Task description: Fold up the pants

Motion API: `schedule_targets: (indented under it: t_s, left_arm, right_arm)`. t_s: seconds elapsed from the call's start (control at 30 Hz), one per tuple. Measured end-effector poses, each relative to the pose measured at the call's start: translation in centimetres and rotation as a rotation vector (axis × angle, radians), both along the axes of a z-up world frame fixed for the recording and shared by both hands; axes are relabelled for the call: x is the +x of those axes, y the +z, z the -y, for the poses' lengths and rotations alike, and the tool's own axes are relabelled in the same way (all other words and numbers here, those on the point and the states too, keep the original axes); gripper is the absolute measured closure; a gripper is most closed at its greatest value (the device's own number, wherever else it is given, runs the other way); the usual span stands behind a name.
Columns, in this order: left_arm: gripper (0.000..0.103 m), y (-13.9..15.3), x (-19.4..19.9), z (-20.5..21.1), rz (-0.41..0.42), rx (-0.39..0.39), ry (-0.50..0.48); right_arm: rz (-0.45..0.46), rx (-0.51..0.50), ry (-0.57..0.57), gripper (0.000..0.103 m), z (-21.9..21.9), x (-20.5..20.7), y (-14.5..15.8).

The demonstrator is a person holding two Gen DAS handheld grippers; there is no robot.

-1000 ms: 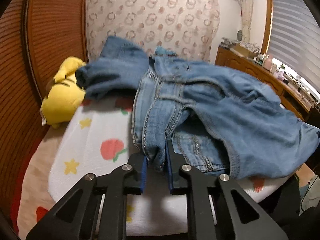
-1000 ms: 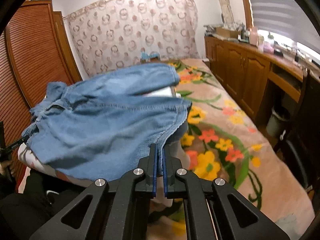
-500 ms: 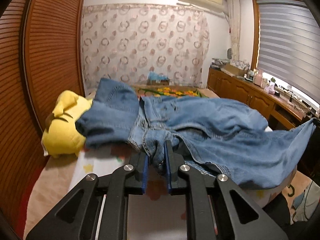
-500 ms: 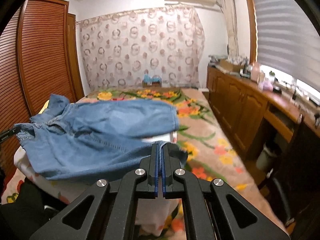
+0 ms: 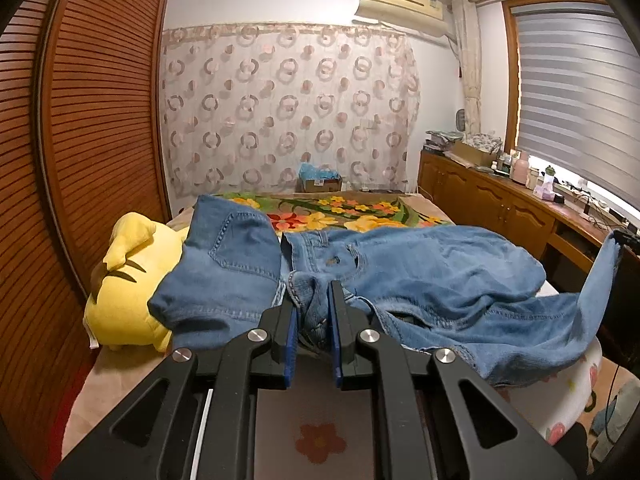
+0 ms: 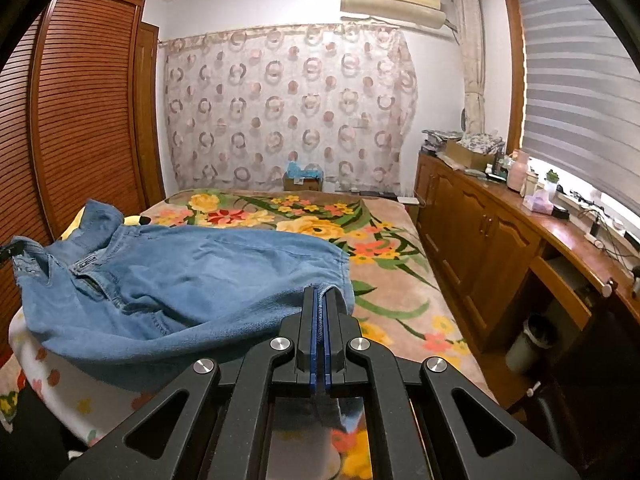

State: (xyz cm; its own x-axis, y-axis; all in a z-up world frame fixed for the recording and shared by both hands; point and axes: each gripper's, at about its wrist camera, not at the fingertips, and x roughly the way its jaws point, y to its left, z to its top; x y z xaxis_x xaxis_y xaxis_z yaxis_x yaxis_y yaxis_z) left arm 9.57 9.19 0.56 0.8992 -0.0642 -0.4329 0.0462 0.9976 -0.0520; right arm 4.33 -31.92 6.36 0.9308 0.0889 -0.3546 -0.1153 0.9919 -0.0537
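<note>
A pair of light blue denim pants (image 5: 420, 272) lies spread across a white printed cushion on the bed. My left gripper (image 5: 313, 300) is shut on a bunched fold at the waistband end. My right gripper (image 6: 320, 300) is shut on the hem of a leg of the pants (image 6: 192, 280), and the cloth stretches from it towards the left. That held hem shows at the far right of the left wrist view (image 5: 608, 256), lifted off the cushion.
A yellow plush toy (image 5: 124, 280) lies by the wooden louvred wardrobe (image 5: 80, 160) on the left. The floral blanket (image 6: 320, 224) covers the bed behind. Wooden cabinets (image 6: 500, 240) with clutter run along the right wall. A bin (image 6: 528, 344) stands under the desk.
Both grippers have risen and tilted up, so the views now look level across the room. The pants have been pulled taut and lifted at both held ends.
</note>
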Motion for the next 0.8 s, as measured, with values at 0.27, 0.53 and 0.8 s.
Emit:
schedule_targets:
  t_s: [0.27, 0.53, 0.8]
  left_arm:
    - [0.089, 2.5, 4.4, 0.1, 0.018, -0.005, 0.012]
    - [0.089, 3.4, 10.1, 0.3, 0.006, 0.015, 0.021]
    - [0.09, 3.3, 16.0, 0.6, -0.029, 0.031, 0.012]
  right_arm:
    - [0.04, 0.027, -0.032, 0.101, 0.7, 2.5, 2.1]
    - [0.025, 0.013, -0.048, 0.101, -0.6, 6.2, 1.8]
    - [0.026, 0.033, -0.081, 0.101, -0.2, 9.7, 2.3]
